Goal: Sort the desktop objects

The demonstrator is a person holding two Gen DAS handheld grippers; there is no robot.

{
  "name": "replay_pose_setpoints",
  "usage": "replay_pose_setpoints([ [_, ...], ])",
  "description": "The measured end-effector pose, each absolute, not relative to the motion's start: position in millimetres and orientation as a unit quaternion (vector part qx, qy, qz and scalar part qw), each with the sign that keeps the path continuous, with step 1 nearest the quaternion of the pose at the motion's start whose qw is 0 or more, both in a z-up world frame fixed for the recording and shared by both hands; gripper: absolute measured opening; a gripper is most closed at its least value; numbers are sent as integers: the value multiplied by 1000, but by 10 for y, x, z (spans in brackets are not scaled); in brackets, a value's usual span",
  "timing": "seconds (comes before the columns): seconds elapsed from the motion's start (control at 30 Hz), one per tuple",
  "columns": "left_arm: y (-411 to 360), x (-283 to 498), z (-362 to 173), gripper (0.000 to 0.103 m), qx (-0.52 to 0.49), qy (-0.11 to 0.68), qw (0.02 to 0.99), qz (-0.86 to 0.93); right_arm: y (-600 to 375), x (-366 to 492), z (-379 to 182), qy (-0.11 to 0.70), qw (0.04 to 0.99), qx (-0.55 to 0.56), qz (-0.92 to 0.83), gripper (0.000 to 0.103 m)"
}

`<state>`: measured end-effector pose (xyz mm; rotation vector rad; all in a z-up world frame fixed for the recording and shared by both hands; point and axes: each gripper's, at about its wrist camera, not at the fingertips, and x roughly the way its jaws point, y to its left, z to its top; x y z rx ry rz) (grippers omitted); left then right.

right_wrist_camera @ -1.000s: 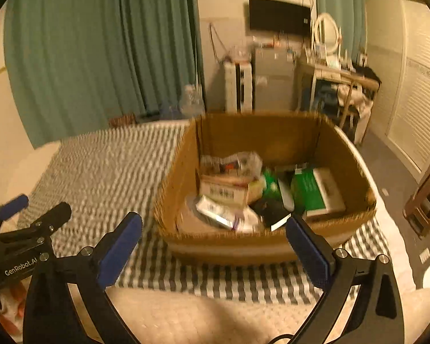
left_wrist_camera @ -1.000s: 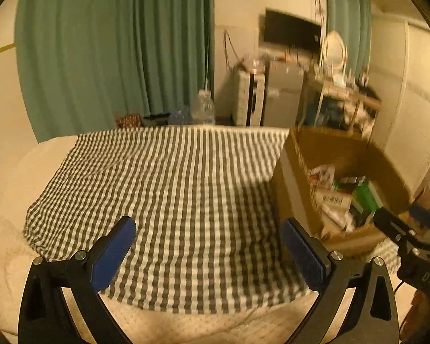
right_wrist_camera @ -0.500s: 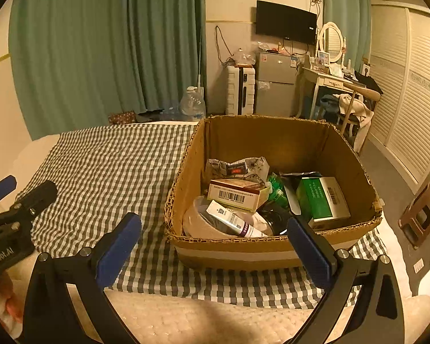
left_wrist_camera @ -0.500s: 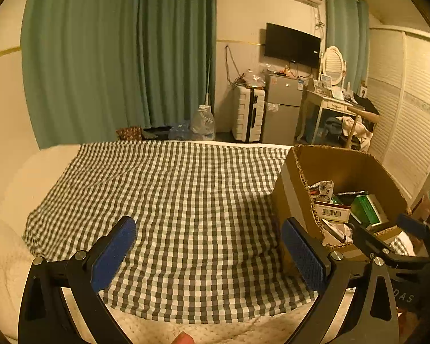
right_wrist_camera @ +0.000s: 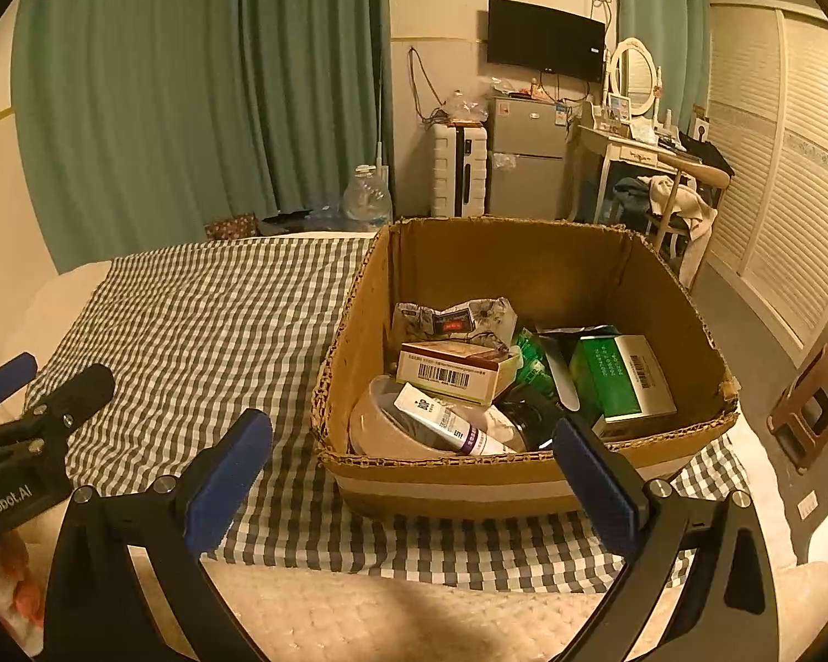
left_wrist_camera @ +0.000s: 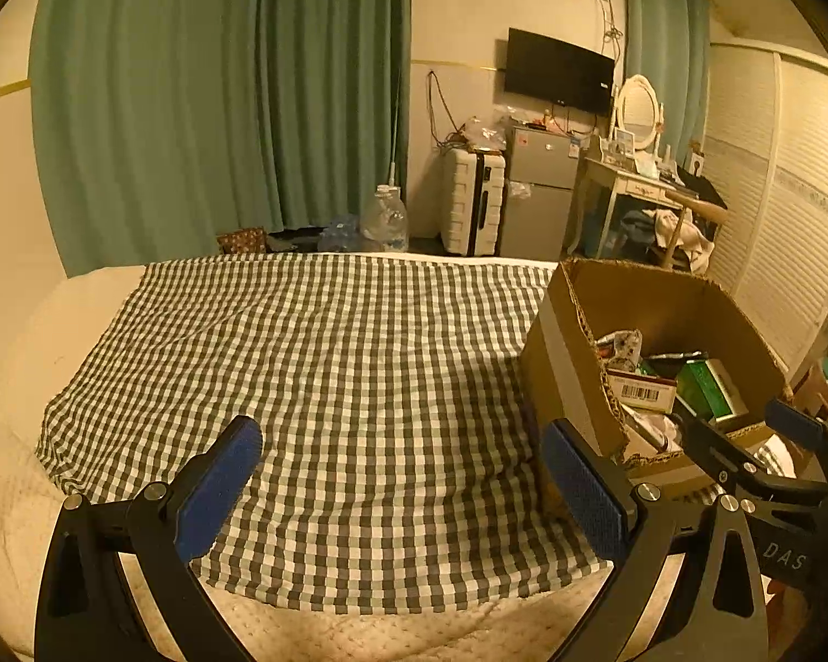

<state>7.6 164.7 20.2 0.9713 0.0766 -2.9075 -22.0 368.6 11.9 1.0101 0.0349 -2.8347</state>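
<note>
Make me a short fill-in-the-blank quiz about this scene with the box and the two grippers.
1. The cardboard box sits on a ____ cloth.
2. Both the left gripper and the right gripper have their jaws ____.
3. Inside, the green carton lies toward the box's ____ side.
4. The white tube lies in front of the carton printed with a ____.

Missing words: checkered; open; right; barcode

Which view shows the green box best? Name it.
Right wrist view: the green box lies open to the camera inside the cardboard box. The left wrist view catches only a sliver behind the carton's wall.
</note>
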Motion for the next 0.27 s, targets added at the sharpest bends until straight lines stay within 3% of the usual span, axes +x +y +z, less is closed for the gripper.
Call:
replay_pose_setpoints([
  [0.27, 1635, 91, 185, 103, 320, 21, 47, -946, 3693, -208, 118, 9, 62, 337, -940, 102],
])
